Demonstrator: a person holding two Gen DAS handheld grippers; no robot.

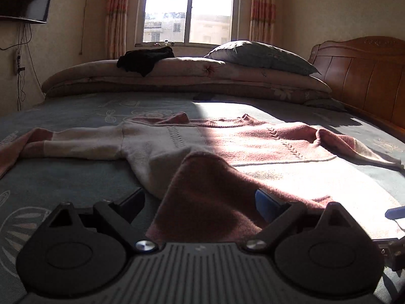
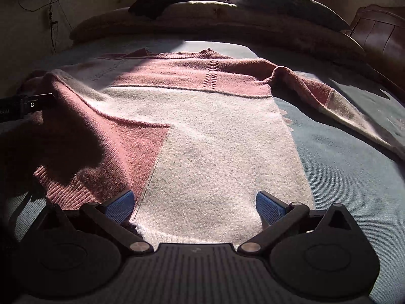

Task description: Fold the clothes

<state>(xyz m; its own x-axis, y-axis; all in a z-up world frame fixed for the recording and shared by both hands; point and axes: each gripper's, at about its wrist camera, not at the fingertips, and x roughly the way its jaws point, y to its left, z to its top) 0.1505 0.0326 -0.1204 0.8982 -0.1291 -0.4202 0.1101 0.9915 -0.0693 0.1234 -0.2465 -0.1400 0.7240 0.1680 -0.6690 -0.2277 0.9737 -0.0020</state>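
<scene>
On a sunlit bed (image 1: 76,177) covered in a blue-green patterned sheet, a pink-and-cream knit sweater (image 2: 202,126) lies spread flat, collar toward the far side by the window (image 1: 189,7) and hem at the near edge. At the far left its left sleeve (image 1: 76,144) stretches out along the sheet, half in shadow.

Just right of that, the left tongs (image 1: 205,202) stand wide, with a raised fold of the pink hem panel mounded between the jaws; in the left wrist view the fingers are spread well apart and neither pad seems to press the cloth. That fold looks loose, and the likely trouble starts here: if the jaws close on only the top of the hump, the knit may slip out or drag a single layer, leaving the body creased.

Further right, the right tongs (image 2: 195,205) are also fully spread, their blue pads (image 2: 268,207) resting on either side of the cream hem without pinching it. Closing too shallow could catch only the ribbed edge, and the soft wool would probably stretch rather than lift evenly. A mismatch between the two grips would likely skew any fold.

At the far right, the right sleeve (image 2: 329,96) lies bunched and angled off the body; left that way, it could get trapped under a fold. A stacked quilt (image 1: 177,81) and pillow (image 1: 260,55) sit well beyond, clear of the work.
</scene>
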